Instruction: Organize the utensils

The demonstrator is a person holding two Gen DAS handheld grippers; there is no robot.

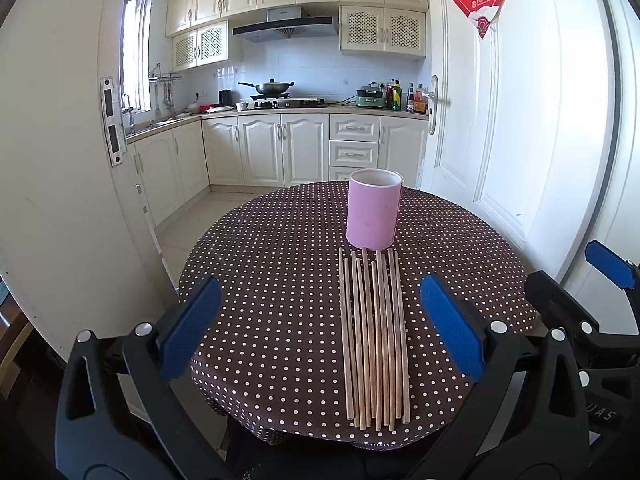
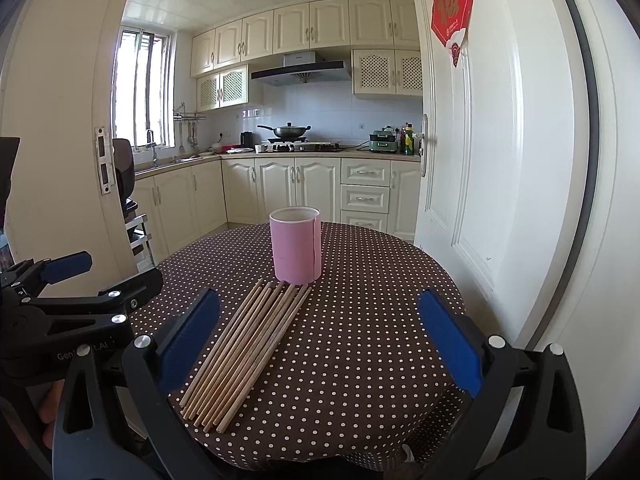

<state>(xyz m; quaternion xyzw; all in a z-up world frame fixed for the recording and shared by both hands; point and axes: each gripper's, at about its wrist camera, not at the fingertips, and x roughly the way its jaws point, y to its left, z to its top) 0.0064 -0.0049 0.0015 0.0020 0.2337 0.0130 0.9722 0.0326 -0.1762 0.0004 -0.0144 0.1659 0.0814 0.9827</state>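
Chopsticks [image 1: 374, 340] lie bundled on the polka-dot table [image 1: 260, 280], far tips just short of the pink holder [image 1: 374, 210], long axis running straight ahead of the left gripper [image 1: 320, 328]; the right gripper [image 2: 318, 344] sits farther off, both wide open, empty

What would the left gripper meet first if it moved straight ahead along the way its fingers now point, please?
Probably the bundle of chopsticks lying on the dotted tablecloth: it sits between the open left gripper fingers. Beyond it stands the pink cup. Depth is unclear, so the gripper may pass above the chopsticks and reach the cup.
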